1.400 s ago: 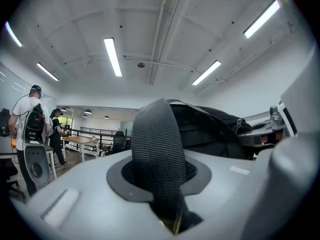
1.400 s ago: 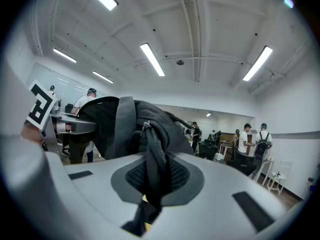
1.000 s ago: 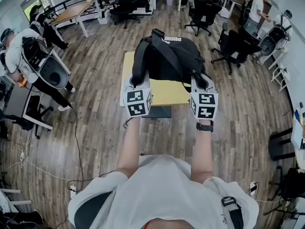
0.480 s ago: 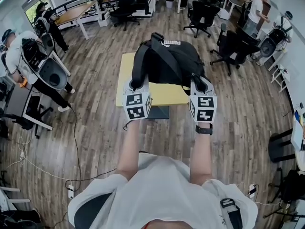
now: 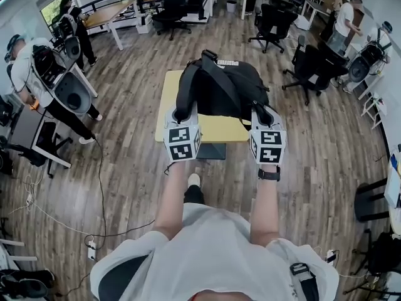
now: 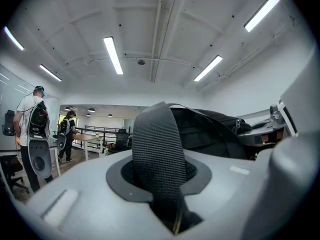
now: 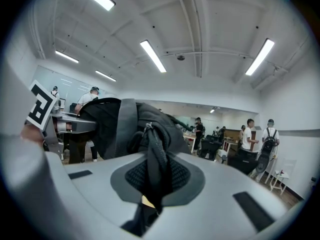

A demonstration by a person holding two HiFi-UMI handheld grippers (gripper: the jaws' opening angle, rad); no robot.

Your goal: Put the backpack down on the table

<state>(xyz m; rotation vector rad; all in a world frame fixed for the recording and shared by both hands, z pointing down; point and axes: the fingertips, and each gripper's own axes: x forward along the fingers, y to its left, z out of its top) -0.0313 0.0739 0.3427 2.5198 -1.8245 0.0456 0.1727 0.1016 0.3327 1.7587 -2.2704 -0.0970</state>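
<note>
Head view: black fabric backpack (image 5: pixel 219 86) over yellow rectangular surface (image 5: pixel 219 129), at 12 o'clock from both tools; contact with it unclear.
Left gripper view: left tool (image 6: pixel 160 184) clamped on wide black woven shoulder strap (image 6: pixel 156 144).
Right gripper view: right tool (image 7: pixel 152 184) pinched nearly closed on narrow black strap (image 7: pixel 156 154); backpack body at 10 o'clock.

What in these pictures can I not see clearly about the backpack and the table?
- Head view: whether the backpack touches the table; the bag hides its own underside.
- Head view: the table's far edge, behind the backpack.
- Left gripper view: the table, behind the strap and the left gripper.
</note>
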